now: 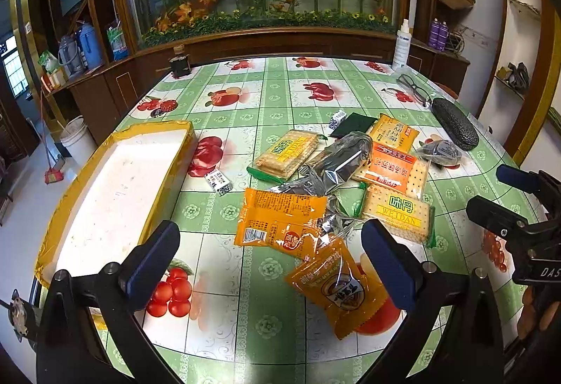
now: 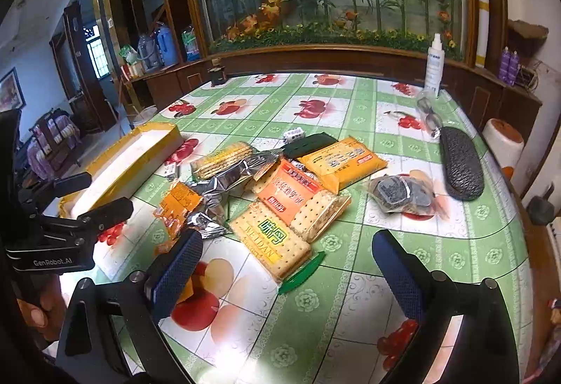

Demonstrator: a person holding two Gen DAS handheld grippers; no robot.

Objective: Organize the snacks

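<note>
1. Snacks are lying in a loose pile on the green fruit-print tablecloth (image 1: pixel 266 314) ahead of your left gripper (image 1: pixel 270 261), whose fingers you are holding wide apart with nothing between them.
2. From the left wrist, the small orange packet (image 1: pixel 338 286) is sitting nearest, between the fingertips, touching the larger orange packet (image 1: pixel 280 221) behind it.
3. To the left, the white foam box (image 1: pixel 115 194) with yellow taped edges is waiting open, just beside a little blue-and-white candy (image 1: pixel 219 181).
4. Your right gripper (image 1: pixel 505 208) is showing at that view's right edge.
5. From the right wrist, your right gripper (image 2: pixel 285 265) is hanging wide open and empty over the table.
6. Directly ahead, a WEIDAN cracker pack (image 2: pixel 271 240) is lying flat, overlapped by an orange soda-cracker pack (image 2: pixel 291 191).
7. Farther right, a clear bag of dark snacks (image 2: pixel 399 193) is resting near a black glasses case (image 2: pixel 461 166).
</note>
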